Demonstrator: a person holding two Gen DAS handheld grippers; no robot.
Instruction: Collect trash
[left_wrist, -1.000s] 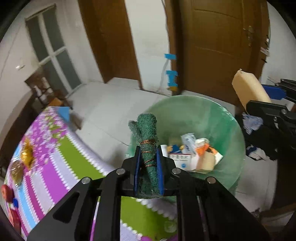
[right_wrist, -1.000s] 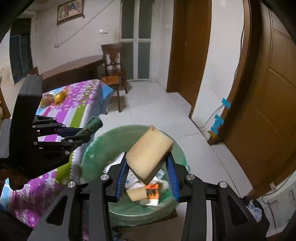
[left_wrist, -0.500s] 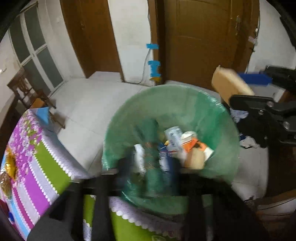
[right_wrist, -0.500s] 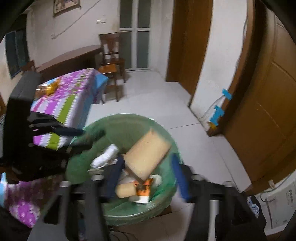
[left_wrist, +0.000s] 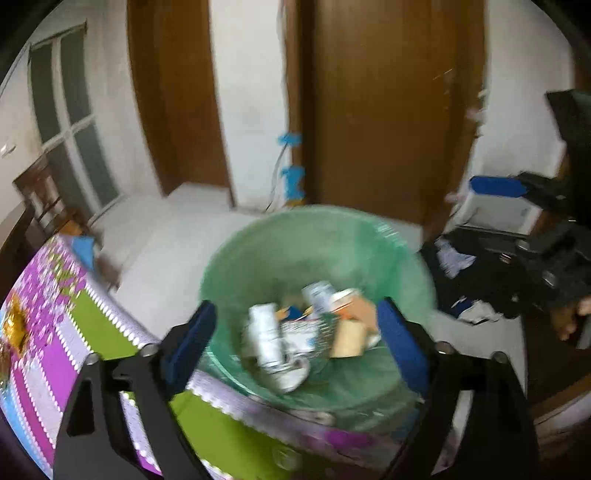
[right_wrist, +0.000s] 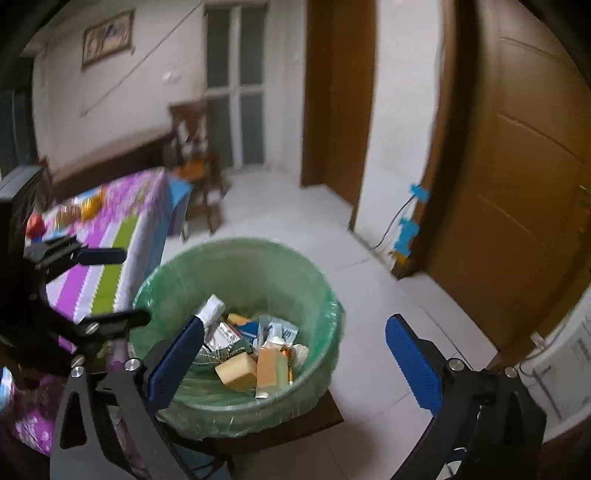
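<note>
White walls (right_wrist: 399, 110) and a pale tiled floor (right_wrist: 295, 229) enclose the room. Brown wooden doors (right_wrist: 517, 192) stand on the right, with another brown door frame (right_wrist: 336, 92) further back. A tall glazed door (right_wrist: 236, 85) lets in dim light beside a wooden chair (right_wrist: 195, 162). A framed picture (right_wrist: 107, 37) hangs high on the far wall above a dark sideboard (right_wrist: 110, 162). The surface (right_wrist: 122, 229) wears a purple, green and white cloth. Blue tape (right_wrist: 406, 232) fixes a cable to the wall.
</note>
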